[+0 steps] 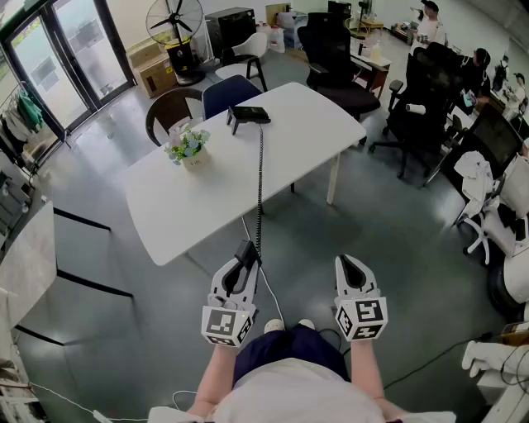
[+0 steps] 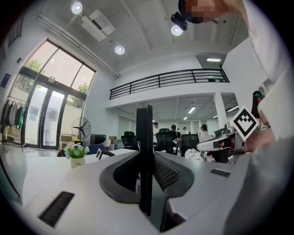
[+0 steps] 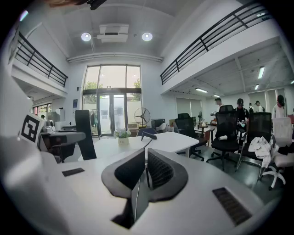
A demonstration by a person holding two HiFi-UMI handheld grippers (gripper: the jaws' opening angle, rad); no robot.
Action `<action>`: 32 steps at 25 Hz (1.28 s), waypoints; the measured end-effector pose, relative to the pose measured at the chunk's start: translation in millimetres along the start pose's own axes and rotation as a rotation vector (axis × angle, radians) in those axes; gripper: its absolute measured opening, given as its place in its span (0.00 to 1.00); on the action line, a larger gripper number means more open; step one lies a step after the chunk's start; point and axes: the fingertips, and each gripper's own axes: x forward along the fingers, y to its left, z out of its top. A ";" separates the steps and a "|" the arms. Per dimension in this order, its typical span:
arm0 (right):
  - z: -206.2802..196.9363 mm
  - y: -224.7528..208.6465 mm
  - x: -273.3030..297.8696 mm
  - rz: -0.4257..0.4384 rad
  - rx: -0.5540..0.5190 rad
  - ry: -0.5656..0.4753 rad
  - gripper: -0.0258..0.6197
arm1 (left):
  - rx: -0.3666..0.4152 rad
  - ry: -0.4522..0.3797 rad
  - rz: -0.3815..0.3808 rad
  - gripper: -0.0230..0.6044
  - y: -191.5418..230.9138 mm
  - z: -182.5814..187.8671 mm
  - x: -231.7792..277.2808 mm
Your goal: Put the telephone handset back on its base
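The black telephone base (image 1: 248, 115) stands at the far side of the white table (image 1: 207, 206), beyond its front edge from me. Its coiled cord (image 1: 260, 182) runs across the tabletop and down to the black handset (image 1: 245, 251). My left gripper (image 1: 241, 264) is shut on that handset, held off the table near my body. In the left gripper view the handset (image 2: 144, 156) stands edge-on between the jaws, with the base (image 2: 104, 153) far ahead. My right gripper (image 1: 354, 268) is beside it, shut and empty. The right gripper view shows the base (image 3: 148, 134) and the held handset (image 3: 85, 133).
A small potted plant (image 1: 188, 149) stands on the table left of the base. Chairs (image 1: 235, 89) sit behind the table, and office chairs (image 1: 335, 58) and desks fill the right side. A fan (image 1: 175, 25) and boxes stand at the back by glass doors.
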 end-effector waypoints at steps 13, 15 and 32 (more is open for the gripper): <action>-6.3 23.9 -7.3 -0.024 -0.003 0.018 0.10 | -0.044 0.012 -0.051 0.17 2.4 -6.9 -11.7; -9.7 29.1 -7.3 -0.029 -0.002 0.020 0.10 | -0.048 0.013 -0.063 0.17 3.0 -10.1 -13.4; -17.8 60.8 24.6 0.023 0.035 0.039 0.10 | -0.088 0.034 -0.069 0.17 25.6 -23.5 -15.8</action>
